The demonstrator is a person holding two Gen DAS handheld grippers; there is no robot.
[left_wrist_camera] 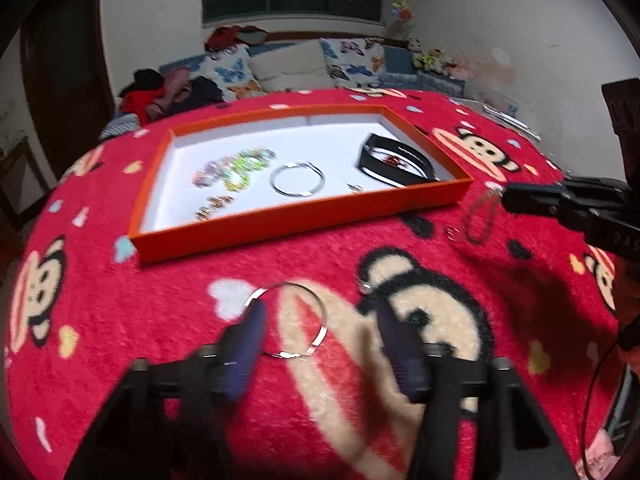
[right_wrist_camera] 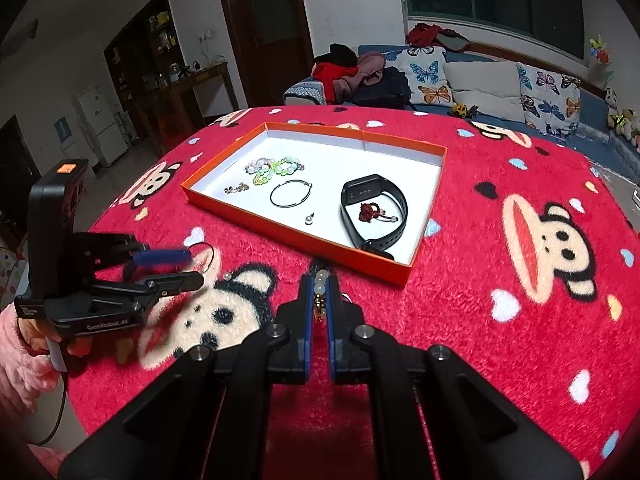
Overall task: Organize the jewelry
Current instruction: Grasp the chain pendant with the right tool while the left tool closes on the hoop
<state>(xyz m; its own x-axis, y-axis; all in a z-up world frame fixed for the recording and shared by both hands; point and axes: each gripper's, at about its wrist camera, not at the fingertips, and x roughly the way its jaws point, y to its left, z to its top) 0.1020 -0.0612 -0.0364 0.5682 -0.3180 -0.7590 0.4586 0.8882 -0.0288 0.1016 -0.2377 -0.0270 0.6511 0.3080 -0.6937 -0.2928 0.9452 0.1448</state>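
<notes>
An orange tray [left_wrist_camera: 280, 220] [right_wrist_camera: 320, 246] with a white floor holds bead bracelets [left_wrist_camera: 232, 168] [right_wrist_camera: 272, 168], a silver hoop [left_wrist_camera: 297, 179] [right_wrist_camera: 291, 193], a black smart band [left_wrist_camera: 394, 160] [right_wrist_camera: 376, 216], a red charm [right_wrist_camera: 370, 212] and a pearl stud [right_wrist_camera: 309, 220]. My left gripper [left_wrist_camera: 320, 312] [right_wrist_camera: 192, 268] is open over a second silver hoop [left_wrist_camera: 296, 320] on the red blanket; a pearl stud [left_wrist_camera: 365, 287] [right_wrist_camera: 228, 276] lies beside it. My right gripper [right_wrist_camera: 319, 280] [left_wrist_camera: 506, 198] is shut on a beaded chain [right_wrist_camera: 320, 292] [left_wrist_camera: 480, 216] in front of the tray.
The table is covered by a red monkey-print blanket [left_wrist_camera: 160, 320] [right_wrist_camera: 500, 280]. A sofa with butterfly cushions [right_wrist_camera: 480, 84] stands behind it. A person's pink sleeve [right_wrist_camera: 24, 360] holds the left gripper at the table's left edge.
</notes>
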